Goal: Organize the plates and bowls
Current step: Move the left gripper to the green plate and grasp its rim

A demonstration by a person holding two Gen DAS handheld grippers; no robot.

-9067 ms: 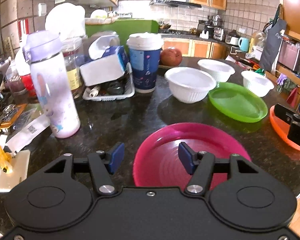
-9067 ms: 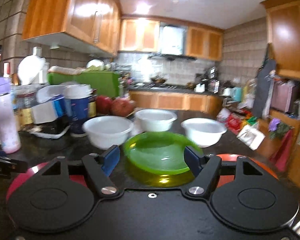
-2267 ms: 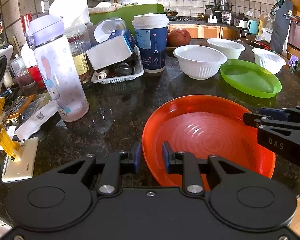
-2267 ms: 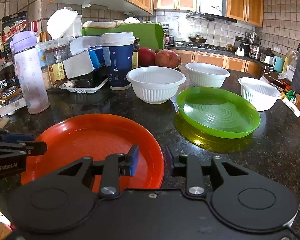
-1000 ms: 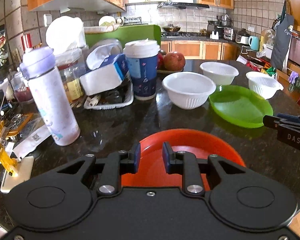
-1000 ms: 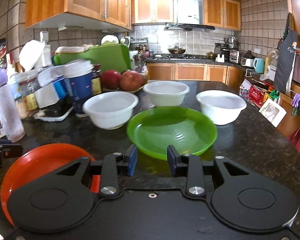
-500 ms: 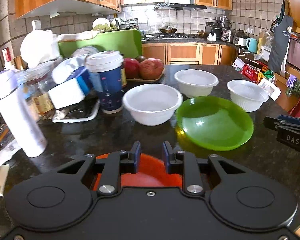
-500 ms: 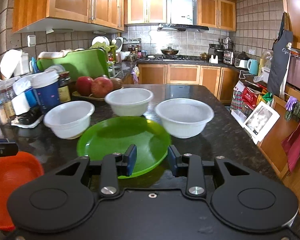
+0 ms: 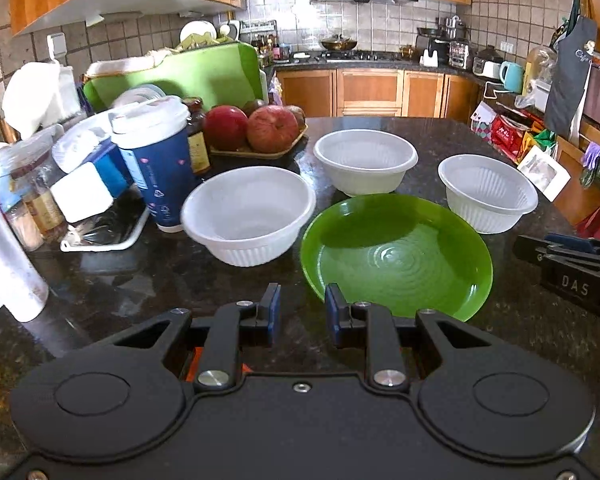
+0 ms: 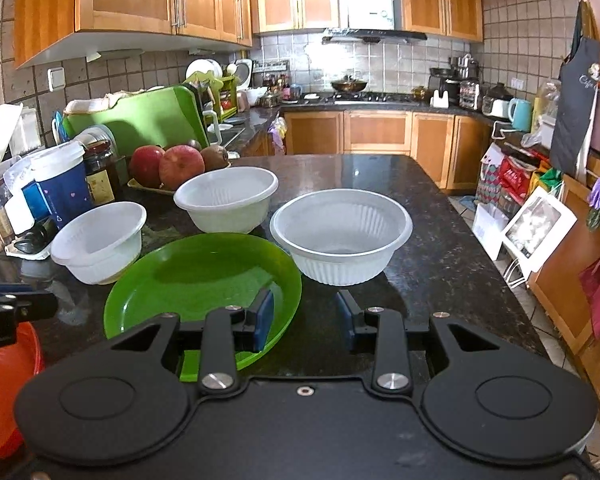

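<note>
- The left gripper [image 9: 299, 312] hovers over the dark counter [image 9: 140, 280] with its blue pads a narrow gap apart and nothing between them.
- The right gripper [image 10: 305, 318] is likewise slightly spread and empty; its left pad overlaps the near right rim of the green plate [image 10: 204, 284] in the picture, but whether it touches I cannot tell.
- In the left wrist view the green plate [image 9: 396, 252] lies just beyond the pads and to their right, with three white bowls around its far side: the left bowl [image 9: 248, 216], the far bowl [image 9: 366, 160] and the right bowl [image 9: 486, 192].
- Only the left view shows the white bottle [image 9: 8, 264] at the left edge and the right gripper's black body entering from the right.
- Only the right view plainly shows the orange plate [image 10: 4, 384], near left, partly under the left gripper's black finger; in the left view just a sliver of orange peeks through the gripper frame.
- The right view brings the right bowl [image 10: 342, 234] closest, just right of the green plate, with the far bowl [image 10: 226, 196] behind and the left bowl [image 10: 100, 236] to the left.
- Both views show the blue cup [image 9: 156, 168] and a tray of red fruit [image 9: 252, 130] at the far left.
</note>
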